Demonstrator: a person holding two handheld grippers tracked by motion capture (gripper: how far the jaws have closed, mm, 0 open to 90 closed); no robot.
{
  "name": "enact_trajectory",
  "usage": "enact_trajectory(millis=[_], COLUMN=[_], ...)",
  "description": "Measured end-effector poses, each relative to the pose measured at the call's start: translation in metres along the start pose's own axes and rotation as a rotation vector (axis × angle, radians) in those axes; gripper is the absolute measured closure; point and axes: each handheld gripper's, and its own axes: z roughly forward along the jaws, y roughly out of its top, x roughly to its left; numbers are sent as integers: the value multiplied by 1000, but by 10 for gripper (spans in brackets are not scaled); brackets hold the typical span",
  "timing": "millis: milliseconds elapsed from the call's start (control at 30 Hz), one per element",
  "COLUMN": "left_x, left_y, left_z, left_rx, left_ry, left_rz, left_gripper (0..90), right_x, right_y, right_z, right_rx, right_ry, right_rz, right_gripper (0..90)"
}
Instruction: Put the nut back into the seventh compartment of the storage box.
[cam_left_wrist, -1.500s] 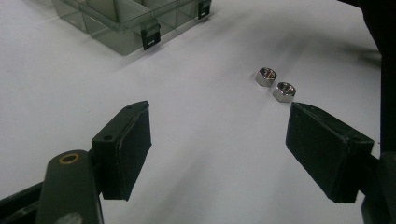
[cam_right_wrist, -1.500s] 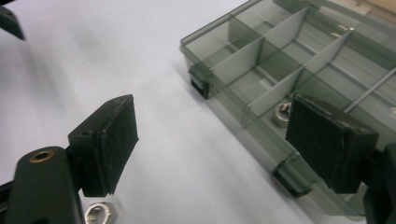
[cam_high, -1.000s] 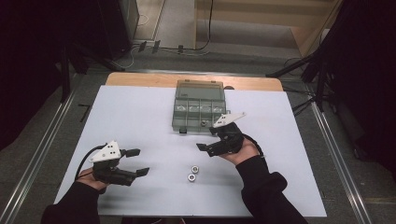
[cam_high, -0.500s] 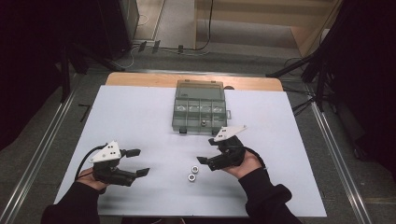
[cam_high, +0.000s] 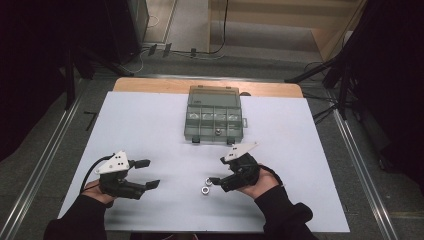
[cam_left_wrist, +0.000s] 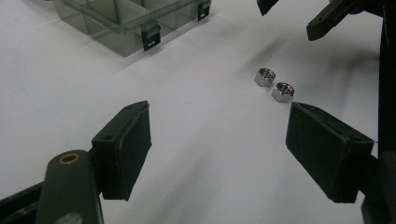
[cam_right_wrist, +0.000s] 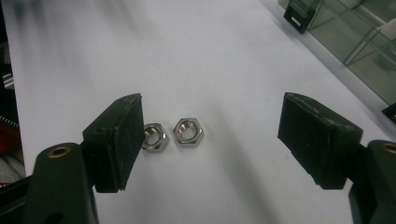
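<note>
The right gripper (cam_high: 214, 181) had come down from near the compartment box (cam_high: 214, 118) to the two hex nuts (cam_right_wrist: 173, 133) lying side by side on the white mat (cam_high: 150, 125), likely to pick one for sorting. Its jaws had just been closing a little but stood wide, straddling both nuts without pressing them. Farther left, the left gripper (cam_high: 148, 174) hung open, holding nothing.

The right hand-held gripper (cam_high: 216, 181) lay low on the white table (cam_high: 150, 130), its jaws parted and closing beside two nuts (cam_high: 206, 186). The left hand-held gripper (cam_high: 148, 173) rested well apart, jaws wide.
</note>
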Motion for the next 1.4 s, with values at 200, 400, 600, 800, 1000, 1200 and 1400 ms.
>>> enact_trajectory(millis=[200,400,600,800,1000,1200,1400], left_x=[0,0,-1,-1,-1,-1,-1], left_y=[0,0,0,0,0,-1,0], left_z=[0,1,2,1,1,2,2], left_rx=[8,13,13,12,13,10,15], left_ry=[0,1,-3,-1,-1,-5,-4], left_rz=[2,1,0,-1,-3,0,0], left_gripper=[227,227,227,227,226,227,226], right_x=[4,9,8,6,1,-1,-6], right_y=[1,7,20,30,30,29,26], right_z=[1,5,11,19,25,29,33], right_rx=[69,143,224,304,318,356,349], right_ry=[-6,-1,22,51,66,106,136], right_rz=[-35,-130,-230,-286,-355,-406,-447], right_gripper=[252,289,325,357,374,394,382])
